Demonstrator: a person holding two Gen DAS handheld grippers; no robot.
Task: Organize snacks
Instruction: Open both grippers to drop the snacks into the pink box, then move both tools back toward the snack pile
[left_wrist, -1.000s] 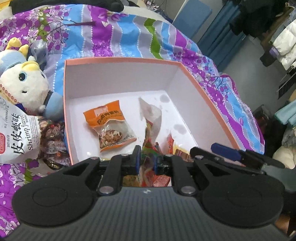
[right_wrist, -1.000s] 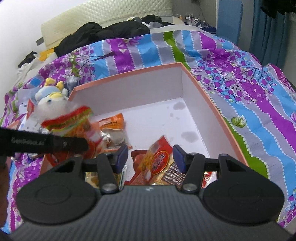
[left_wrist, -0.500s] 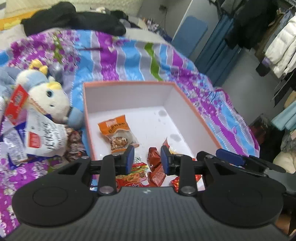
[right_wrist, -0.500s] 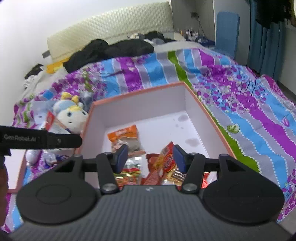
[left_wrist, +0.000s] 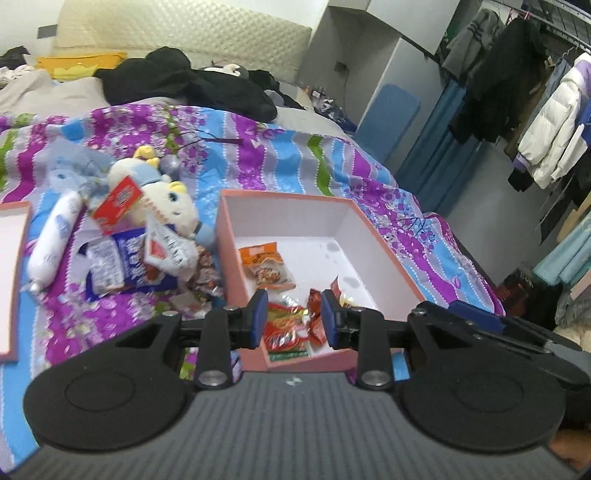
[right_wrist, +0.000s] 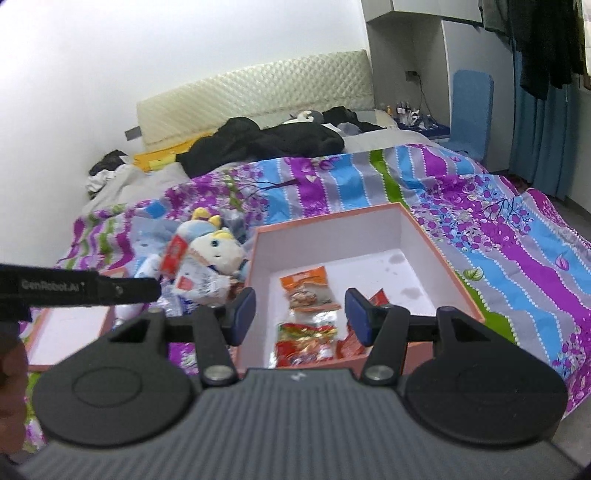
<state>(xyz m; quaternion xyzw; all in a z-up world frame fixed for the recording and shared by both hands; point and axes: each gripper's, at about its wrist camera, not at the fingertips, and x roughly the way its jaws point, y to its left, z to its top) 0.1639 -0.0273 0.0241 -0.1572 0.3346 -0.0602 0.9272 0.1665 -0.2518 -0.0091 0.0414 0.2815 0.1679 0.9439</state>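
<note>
Across the bed (left_wrist: 280, 162) lies a purple, blue and green striped quilt, and on it, mid-frame, sits a pink box (left_wrist: 236, 266) with white walls, holding an orange packet (left_wrist: 266, 264) near its middle and red packets (left_wrist: 291, 328) heaped at its near edge. Left of the box a plush toy (left_wrist: 173, 206) lies among loose snacks (left_wrist: 125, 262), touching them. Both tongs hang above the near edge, the left tongs (left_wrist: 294, 317) parted and empty, the right tongs (right_wrist: 301, 315) parted wider, also empty, pads clear of everything.
</note>
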